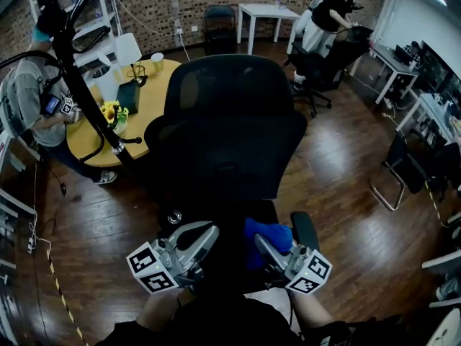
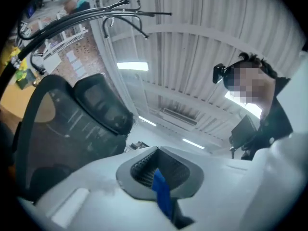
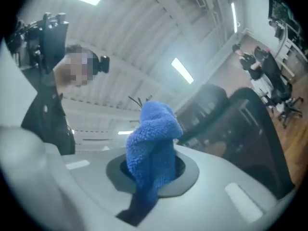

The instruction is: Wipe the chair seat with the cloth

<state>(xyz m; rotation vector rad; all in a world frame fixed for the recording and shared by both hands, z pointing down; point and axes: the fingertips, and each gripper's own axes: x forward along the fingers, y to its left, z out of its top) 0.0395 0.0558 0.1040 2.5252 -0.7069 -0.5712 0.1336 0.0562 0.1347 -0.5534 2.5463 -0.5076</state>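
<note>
Jaws of the right gripper (image 1: 263,245) clamp a bunched blue cloth (image 3: 153,146), which juts past their tips. The left gripper (image 2: 157,166) has its jaws drawn together, a thin blue sliver between them (what it is, I can't tell). Both hang side by side over the front of the black chair seat (image 1: 230,220), with the backrest (image 1: 232,139) beyond.

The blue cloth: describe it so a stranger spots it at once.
Start at the big black office chair mid-room. At its near side, the right gripper clamps the cloth. It is a fuzzy bright-blue bundle, unlike the all-black chair around it.
</note>
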